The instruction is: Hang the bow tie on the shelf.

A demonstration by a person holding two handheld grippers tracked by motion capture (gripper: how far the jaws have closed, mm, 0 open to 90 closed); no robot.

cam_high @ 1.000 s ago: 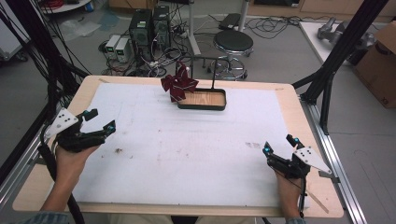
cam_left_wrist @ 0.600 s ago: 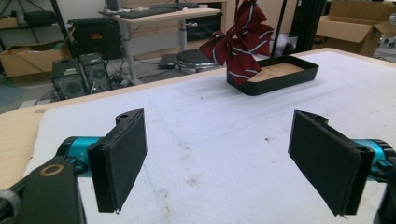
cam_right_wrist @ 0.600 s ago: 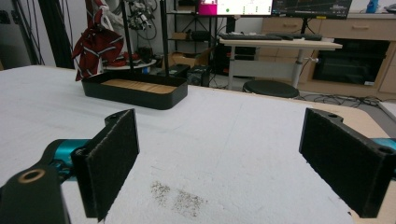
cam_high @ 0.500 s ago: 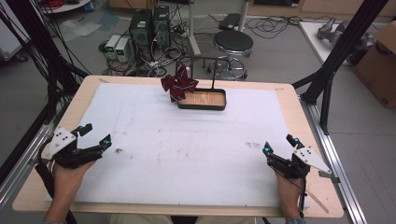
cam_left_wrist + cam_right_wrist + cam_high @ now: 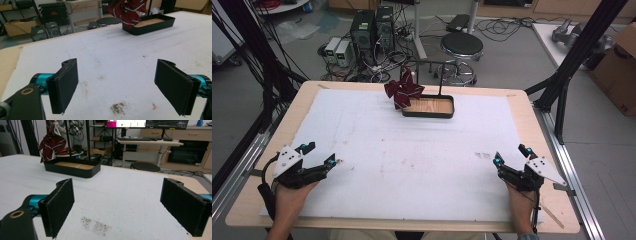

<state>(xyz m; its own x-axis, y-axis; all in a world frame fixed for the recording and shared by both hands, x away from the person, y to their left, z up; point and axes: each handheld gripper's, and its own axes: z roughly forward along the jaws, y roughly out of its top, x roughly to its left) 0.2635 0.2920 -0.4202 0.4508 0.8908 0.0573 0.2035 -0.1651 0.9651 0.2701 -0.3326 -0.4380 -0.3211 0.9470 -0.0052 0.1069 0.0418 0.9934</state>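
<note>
Left gripper has slid back toward the near edge, fingers spread. Right gripper sits fingers spread too. Red striped cloth hangs crumpled over the black tray across the bare white surface.

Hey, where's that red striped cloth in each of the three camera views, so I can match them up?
High view: the cloth hangs at the table's far edge, centre, over the left end of the black tray.
Left gripper view: top edge, right of centre, over the tray's left end.
Right gripper view: upper left, behind the tray's left end.
Shared landmark: the black tray with its wooden floor.
</note>
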